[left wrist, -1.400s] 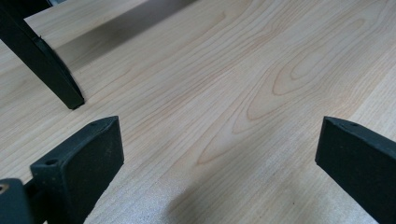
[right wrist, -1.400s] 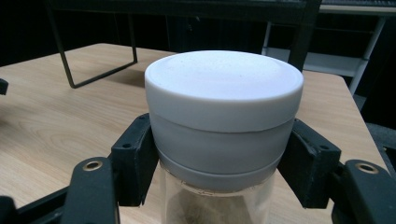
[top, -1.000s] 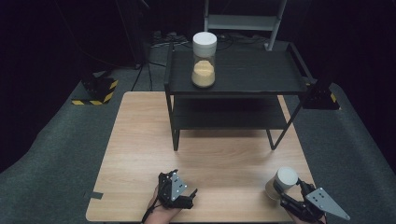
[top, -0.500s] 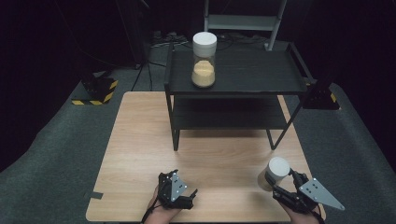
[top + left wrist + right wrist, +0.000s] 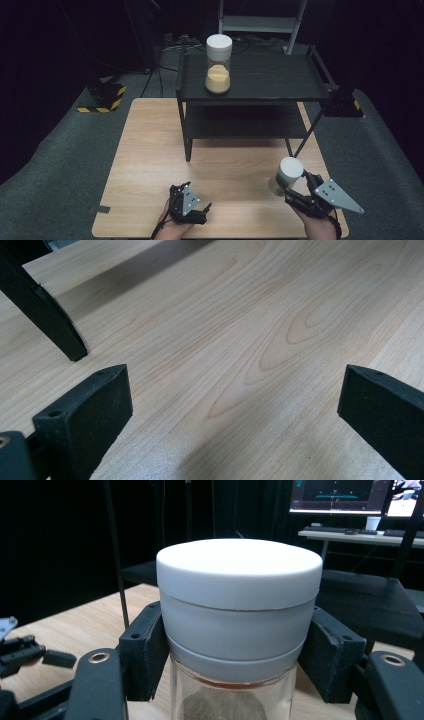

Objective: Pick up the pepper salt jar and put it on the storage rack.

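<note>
A glass jar with a white lid [image 5: 290, 171] hangs near the table's front right, with my right gripper [image 5: 295, 192] shut on it. In the right gripper view the two jaws press on the band just under the lid [image 5: 239, 575], and the glass body below holds something dark. A second jar with a white lid and tan filling [image 5: 219, 65] stands on the top shelf of the black rack [image 5: 280, 80]. My left gripper [image 5: 192, 210] rests low at the front centre, its jaws wide open over bare wood [image 5: 232, 405].
The rack stands on the far half of the wooden table [image 5: 150, 150], with a lower shelf [image 5: 245, 122] under the top one. One rack leg [image 5: 45, 310] stands close ahead of the left gripper. Dark floor surrounds the table, with a striped block [image 5: 102, 97] at the back left.
My right gripper has carried the jar away from the front edge and slightly left, toward the rack. The left gripper has stayed still.
</note>
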Demonstrator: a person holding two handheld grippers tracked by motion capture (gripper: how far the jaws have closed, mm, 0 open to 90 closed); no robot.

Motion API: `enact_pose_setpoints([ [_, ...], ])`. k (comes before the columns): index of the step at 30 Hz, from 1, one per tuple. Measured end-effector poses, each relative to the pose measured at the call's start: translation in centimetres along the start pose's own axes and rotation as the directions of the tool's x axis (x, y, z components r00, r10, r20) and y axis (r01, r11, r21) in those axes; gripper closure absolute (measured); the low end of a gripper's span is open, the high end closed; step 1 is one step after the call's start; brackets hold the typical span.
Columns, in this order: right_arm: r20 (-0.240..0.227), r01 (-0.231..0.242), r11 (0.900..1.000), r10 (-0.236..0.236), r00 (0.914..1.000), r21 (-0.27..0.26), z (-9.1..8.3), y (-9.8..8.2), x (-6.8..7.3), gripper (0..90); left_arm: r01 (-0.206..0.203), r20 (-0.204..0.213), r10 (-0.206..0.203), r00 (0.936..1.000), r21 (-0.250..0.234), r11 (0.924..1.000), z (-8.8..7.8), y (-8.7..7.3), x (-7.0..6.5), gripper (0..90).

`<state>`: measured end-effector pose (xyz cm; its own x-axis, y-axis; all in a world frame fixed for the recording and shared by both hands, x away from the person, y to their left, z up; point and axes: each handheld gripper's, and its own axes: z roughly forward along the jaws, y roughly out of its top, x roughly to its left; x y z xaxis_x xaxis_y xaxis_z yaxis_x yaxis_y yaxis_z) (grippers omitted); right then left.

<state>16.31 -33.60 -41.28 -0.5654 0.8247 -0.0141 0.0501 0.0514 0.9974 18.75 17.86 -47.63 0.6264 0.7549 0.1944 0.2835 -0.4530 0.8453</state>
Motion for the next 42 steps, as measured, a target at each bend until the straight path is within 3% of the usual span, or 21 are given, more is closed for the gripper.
enact_pose_setpoints([
  [18,0.004,0.04,0.997,-0.04,0.9992,-0.061,1.0,5.2,0.1,34.3,0.004,0.013,-0.004,0.9999,-0.006,1.0,-0.1,-0.1,0.3,1.2],
  [42,0.052,0.065,0.989,-0.059,0.9969,-0.13,2.9,11.3,-0.7,34.3,0.012,0.028,-0.012,0.9995,-0.01,0.9999,-0.1,-0.2,0.6,1.3],
])
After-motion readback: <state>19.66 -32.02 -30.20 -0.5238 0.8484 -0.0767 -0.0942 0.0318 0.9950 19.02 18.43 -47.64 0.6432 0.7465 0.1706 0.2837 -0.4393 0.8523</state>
